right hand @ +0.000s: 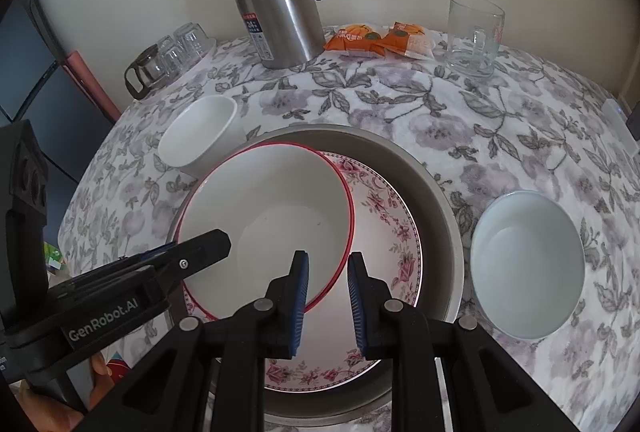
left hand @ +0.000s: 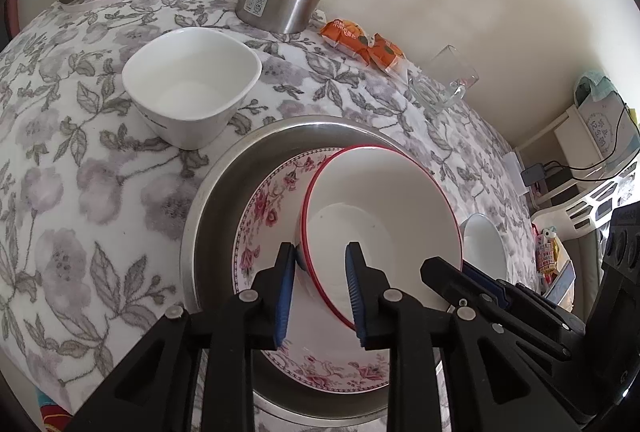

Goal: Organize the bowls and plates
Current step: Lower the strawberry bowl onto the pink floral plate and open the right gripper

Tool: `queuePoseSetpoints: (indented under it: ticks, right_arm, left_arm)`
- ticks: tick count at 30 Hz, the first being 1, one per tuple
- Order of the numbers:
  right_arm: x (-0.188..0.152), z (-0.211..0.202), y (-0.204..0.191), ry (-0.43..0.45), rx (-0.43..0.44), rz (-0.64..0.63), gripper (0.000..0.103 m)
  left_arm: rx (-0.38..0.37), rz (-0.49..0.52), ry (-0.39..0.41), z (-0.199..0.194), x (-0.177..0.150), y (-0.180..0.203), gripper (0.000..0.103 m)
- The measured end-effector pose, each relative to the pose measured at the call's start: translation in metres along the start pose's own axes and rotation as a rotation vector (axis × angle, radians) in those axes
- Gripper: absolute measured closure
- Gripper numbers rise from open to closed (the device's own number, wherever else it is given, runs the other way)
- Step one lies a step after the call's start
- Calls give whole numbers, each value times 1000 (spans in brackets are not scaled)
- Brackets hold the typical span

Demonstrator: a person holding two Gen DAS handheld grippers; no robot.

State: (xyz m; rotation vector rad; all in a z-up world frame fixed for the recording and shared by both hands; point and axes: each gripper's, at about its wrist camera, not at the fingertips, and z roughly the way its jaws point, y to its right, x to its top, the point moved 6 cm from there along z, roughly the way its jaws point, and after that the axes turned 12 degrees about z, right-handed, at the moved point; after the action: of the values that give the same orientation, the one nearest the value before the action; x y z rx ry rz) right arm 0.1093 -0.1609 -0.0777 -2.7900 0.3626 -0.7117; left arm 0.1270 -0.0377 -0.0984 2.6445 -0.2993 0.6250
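The red-rimmed white ceramic bowl (left hand: pixel 380 216) is being nested, off-centre and tilted, on the pink floral ceramic plate (left hand: pixel 272 199), which is itself being carried inside the round stainless-steel basin (left hand: pixel 224 171). In this way the crockery is being gathered into one stack, largest at the bottom.

The bowl is being approached from two sides so that its weight can be shared and its tilt controlled. The left gripper (left hand: pixel 320 286) is being held astride the near-left rim, one blue pad outside the wall and one inside. The right gripper (right hand: pixel 328 286) is being held astride the near-right rim in the same manner. On both grippers the jaws are being kept narrow with the rim between them; whether the pads are pressing on the wall cannot be told from either view.

Both grippers are being pointed steeply downward and slightly inward, towards each other.

The square white ceramic bowl (left hand: pixel 192 83) and the pale round bowl (right hand: pixel 528 264) are being left on the floral tablecloth (left hand: pixel 100 151), beside the basin, not yet stacked.
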Motion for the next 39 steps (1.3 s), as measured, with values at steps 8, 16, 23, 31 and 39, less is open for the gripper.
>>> queuePoseSetpoints:
  ticks: [8,16,23,31,39]
  right_arm:
    - [2,0,1,10,4,9,81]
    - [2,0,1,11,6,6,81]
    - [1,2,0,3,12,4,79]
    - [1,2,1,3,20,12,79]
    - [5,-4,8,26,31,43,79]
  left_arm:
    - [-2,7,5,1,0,2,76]
    - [-21,-12,7,1,0,-1,75]
    - [-23,-21,-1,2,-1,-2,73]
    - [6,-23,8,-1,0,-6,73]
    - [47,5,60,-11,6,-6,64]
